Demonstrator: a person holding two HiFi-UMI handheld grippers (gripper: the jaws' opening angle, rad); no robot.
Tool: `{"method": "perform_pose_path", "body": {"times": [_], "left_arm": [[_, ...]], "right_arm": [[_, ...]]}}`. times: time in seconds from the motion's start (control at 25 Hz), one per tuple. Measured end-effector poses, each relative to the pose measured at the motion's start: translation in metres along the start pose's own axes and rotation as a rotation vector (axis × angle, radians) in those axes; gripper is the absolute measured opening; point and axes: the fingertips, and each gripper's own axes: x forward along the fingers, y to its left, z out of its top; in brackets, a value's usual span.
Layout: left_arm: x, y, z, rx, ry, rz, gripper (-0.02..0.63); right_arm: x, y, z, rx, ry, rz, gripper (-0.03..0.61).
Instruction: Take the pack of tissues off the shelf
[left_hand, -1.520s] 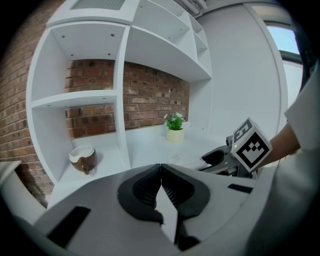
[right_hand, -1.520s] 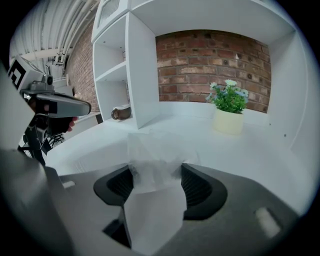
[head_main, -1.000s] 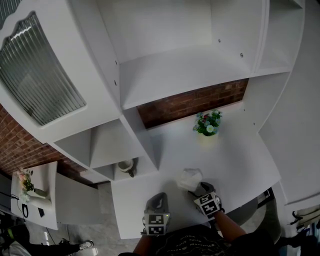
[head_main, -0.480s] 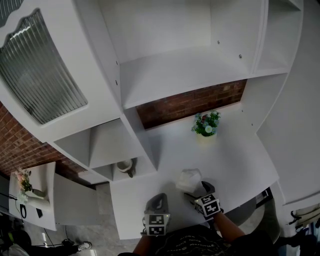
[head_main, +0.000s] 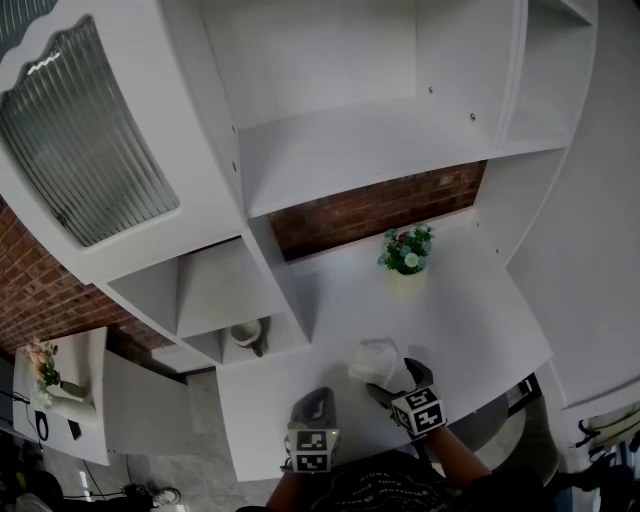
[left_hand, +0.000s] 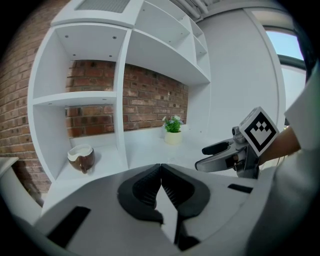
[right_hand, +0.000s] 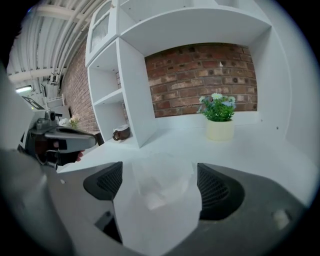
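A: Where is the pack of tissues sitting?
B: On the white surface, between the fingers of the right gripper, which have just been opening.
A: The left gripper?
B: Its fingers are pressing together.

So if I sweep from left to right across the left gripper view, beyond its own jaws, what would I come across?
Brown cup in the shelf nook → potted plant → right gripper, whose jaws have just been opening, with the pack of tissues between them.
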Motion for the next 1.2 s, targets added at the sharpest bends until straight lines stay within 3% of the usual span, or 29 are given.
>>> {"method": "perform_pose_path", "body": {"times": [0.92,1.2], "left_arm": [[-0.009,-0.010,0.011,-0.047,-0.056,-0.053,0.009],[-0.009,-0.014,0.016,0.002,-0.064,-0.070,0.009]], "right_arm": [[-0.048,0.026,0.059,-0.103,-0.148,-0.045,0.446],[-0.051,0.035,0.060,-0.135,-0.157,-0.066,0.380]]}}
